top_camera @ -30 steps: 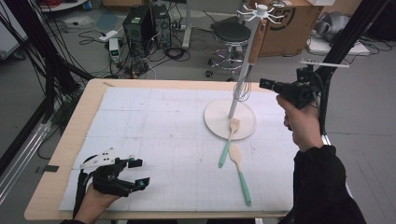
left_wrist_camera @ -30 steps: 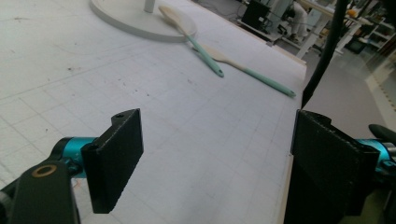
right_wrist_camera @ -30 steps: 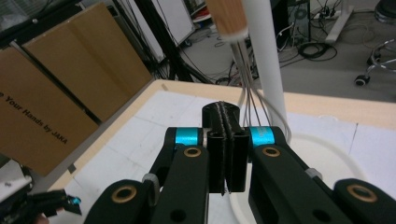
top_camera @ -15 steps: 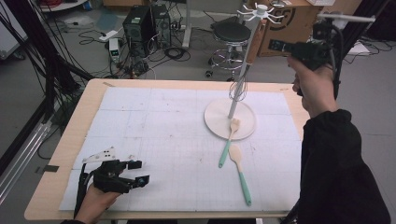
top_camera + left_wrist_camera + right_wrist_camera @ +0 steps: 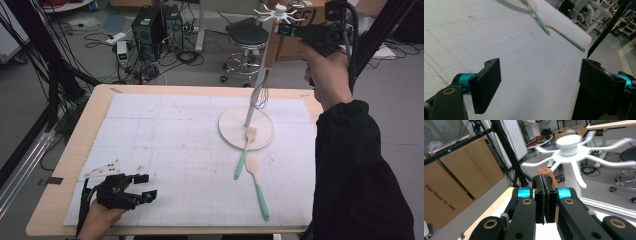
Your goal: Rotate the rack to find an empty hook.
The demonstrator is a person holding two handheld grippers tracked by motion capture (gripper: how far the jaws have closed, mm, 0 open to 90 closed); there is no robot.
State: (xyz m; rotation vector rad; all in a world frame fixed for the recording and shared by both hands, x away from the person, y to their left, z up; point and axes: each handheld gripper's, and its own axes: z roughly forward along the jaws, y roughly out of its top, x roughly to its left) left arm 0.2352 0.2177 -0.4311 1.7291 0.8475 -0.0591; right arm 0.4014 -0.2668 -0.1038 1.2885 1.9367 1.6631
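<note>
High view showed a white utensil stand (image 5: pixel 260 75) on its round base plate (image 5: pixel 230 131), with a whisk (image 5: pixel 259 98) hanging beside the pole and a spatula (image 5: pixel 245 152) lying with its pale head on the plate and its teal handle out on the mat. A second utensil, a wooden spoon (image 5: pixel 258 184) with a teal handle, lay just beside it on the white gridded mat (image 5: pixel 165 145). The right gripper (image 5: pixel 286 28) was held high, level with the stand's crown of hooks (image 5: pixel 574 152), the person's dark-sleeved arm raised from the table's right edge. Its jaws were pressed together on a thin wooden handle (image 5: pixel 545 173), whose brown tip stood up just under the hooks; what hung below the jaws was hidden, possibly the whisk's own handle. The left gripper (image 5: pixel 142 187) rested low at the near left corner of the mat, jaws spread wide with nothing between them, pointing across the mat toward the two utensils. The table (image 5: pixel 95 107) was pale wood; beyond it lay a grey floor with a stool (image 5: pixel 247 42), computer towers, cables and cardboard boxes.
</note>
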